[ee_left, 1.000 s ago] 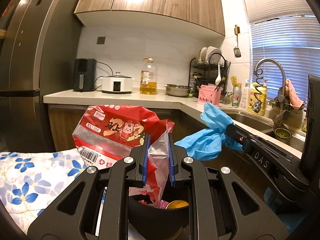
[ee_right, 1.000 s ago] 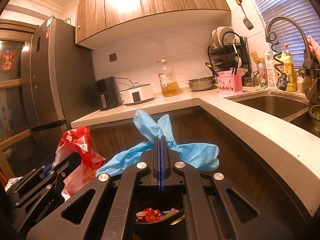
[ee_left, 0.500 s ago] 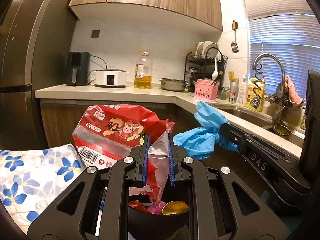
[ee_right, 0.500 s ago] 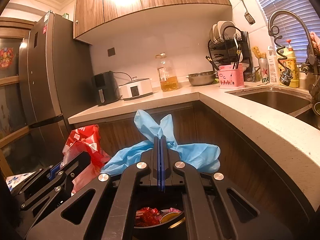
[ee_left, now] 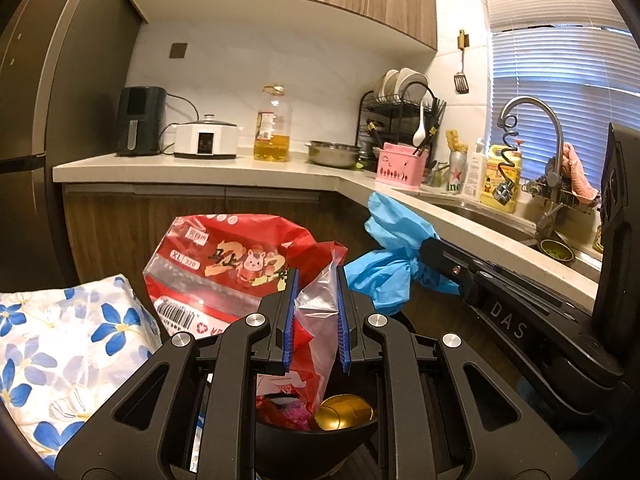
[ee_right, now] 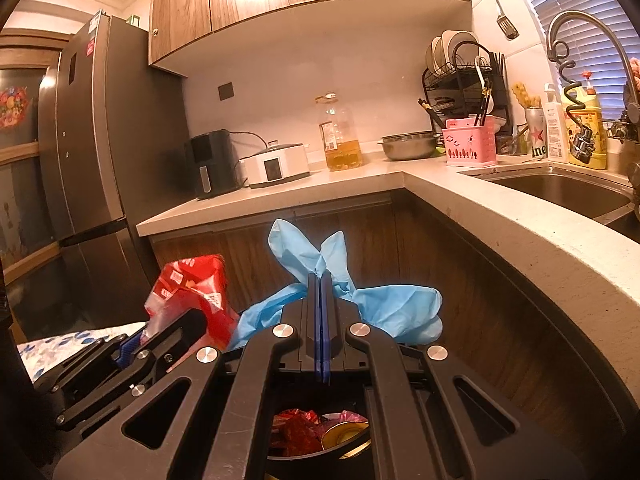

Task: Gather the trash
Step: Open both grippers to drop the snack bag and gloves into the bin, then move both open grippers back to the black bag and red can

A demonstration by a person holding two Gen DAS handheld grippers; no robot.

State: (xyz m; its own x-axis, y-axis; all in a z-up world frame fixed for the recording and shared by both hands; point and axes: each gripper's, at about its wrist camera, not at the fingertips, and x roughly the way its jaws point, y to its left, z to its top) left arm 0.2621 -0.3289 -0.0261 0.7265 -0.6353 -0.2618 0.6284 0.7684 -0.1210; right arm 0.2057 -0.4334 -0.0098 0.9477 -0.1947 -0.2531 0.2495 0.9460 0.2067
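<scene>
My left gripper (ee_left: pixel 314 276) is shut on a red and clear plastic snack bag (ee_left: pixel 224 268), held up in the air; the bag also shows at the left of the right wrist view (ee_right: pixel 192 292). My right gripper (ee_right: pixel 320 280) is shut tight on crumpled blue disposable gloves (ee_right: pixel 384 304), which also show to the right of the bag in the left wrist view (ee_left: pixel 384 264). Below both grippers stands a black bin (ee_left: pixel 320 444) holding red wrappers and a gold lid (ee_right: pixel 344 432).
An L-shaped white counter (ee_right: pixel 500 220) with wood cabinets runs ahead and to the right, carrying an air fryer (ee_left: pixel 140 120), cooker, oil bottle (ee_left: pixel 274 124), steel bowl, dish rack and sink (ee_right: pixel 560 192). A tall fridge (ee_right: pixel 92 160) stands left. A floral cloth (ee_left: pixel 60 344) lies lower left.
Both grippers have moved slightly closer to the counter and turned a bit; each still holds its item over the bin.
</scene>
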